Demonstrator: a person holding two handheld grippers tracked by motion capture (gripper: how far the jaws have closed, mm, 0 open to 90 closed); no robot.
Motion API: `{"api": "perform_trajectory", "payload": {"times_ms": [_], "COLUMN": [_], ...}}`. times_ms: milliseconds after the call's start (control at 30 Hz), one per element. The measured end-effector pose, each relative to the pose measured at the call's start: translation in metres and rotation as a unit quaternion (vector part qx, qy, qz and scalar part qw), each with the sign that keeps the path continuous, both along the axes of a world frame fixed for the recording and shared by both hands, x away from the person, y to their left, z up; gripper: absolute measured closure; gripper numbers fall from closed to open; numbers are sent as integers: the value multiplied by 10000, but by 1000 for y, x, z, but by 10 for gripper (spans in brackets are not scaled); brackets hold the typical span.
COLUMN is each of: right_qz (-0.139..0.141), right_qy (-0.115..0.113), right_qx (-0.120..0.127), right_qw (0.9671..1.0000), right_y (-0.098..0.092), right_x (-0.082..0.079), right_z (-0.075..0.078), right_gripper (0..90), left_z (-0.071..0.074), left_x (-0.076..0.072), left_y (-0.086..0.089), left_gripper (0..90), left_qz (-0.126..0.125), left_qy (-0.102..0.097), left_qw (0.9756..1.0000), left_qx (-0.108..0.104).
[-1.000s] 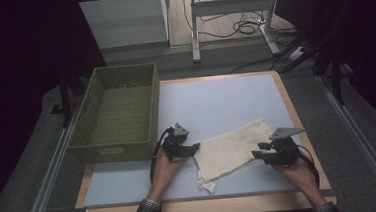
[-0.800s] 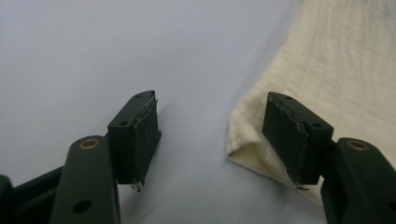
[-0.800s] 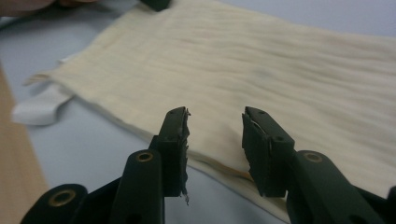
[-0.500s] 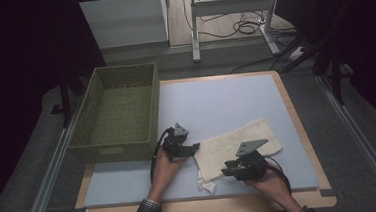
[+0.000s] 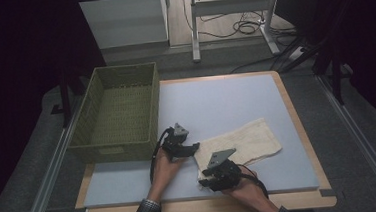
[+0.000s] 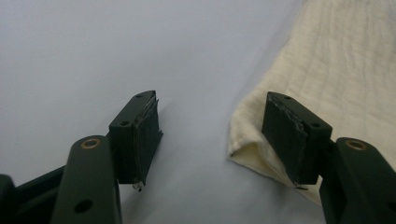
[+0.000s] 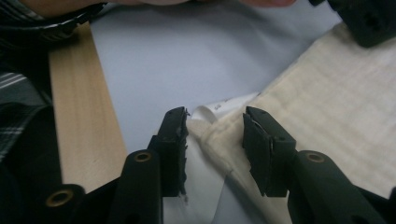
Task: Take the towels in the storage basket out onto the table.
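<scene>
The flat wooden-edged counter [image 5: 286, 99] carries a pale blue mat [image 5: 216, 109] over most of its top. At the counter's left edge stands the rectangular green woven basket [image 5: 119, 113], its long side running front to back, partly overhanging the left rim. The cream folded cloth towel [image 5: 243, 142] lies on the mat, right of centre and toward the near edge, well apart from the basket. The left gripper [image 5: 195, 146] rests on the mat between basket and towel, just beside the towel's left end; one jaw sits on the towel's corner. The right gripper [image 5: 204, 181] lies at the towel's near-left corner, its jaws either side of that corner's hem [image 7: 215, 135]. Behind the counter stands a metal frame [image 5: 229, 13], cables [image 5: 243, 27] on the floor beyond.
</scene>
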State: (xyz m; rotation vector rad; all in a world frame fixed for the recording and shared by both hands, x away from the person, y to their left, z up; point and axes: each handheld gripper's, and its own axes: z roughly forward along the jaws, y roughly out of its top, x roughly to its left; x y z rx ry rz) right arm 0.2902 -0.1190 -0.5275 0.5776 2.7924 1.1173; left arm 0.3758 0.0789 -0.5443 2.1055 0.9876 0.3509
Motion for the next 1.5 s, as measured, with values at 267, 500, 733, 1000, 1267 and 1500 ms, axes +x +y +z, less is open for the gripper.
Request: {"api": "perform_trajectory", "payload": {"times_ms": [267,500,733,1000,1267,1500], "right_qz": [-112,-69,32,-272,-627,-951], "right_qy": [-365,-1,-61,36,-61,-50], "right_qx": [-207,143,373,719,842,897], "right_qw": [9991,9999,9993,9970,9945,9914], "right_y": [0,7,15,-17,-51,-79], "right_x": [-6,1,-2,3,5,9], "right_z": [0,3,12,21,26,25], "right_gripper": [854,857,856,853,853,852], "left_z": [1,5,20,34,37,40], "left_x": [-2,-9,-19,-11,0,11], "left_y": [1,0,-1,-19,-42,-69], "left_gripper": [556,891,887,886,888,888], "left_qz": [144,260,381,191,13,-206], "left_qy": [23,23,-292,-463,-572,-617], "left_qw": [9998,9993,9985,9983,9982,9977], "left_qx": [-96,-269,-261,-291,-203,-198]}}
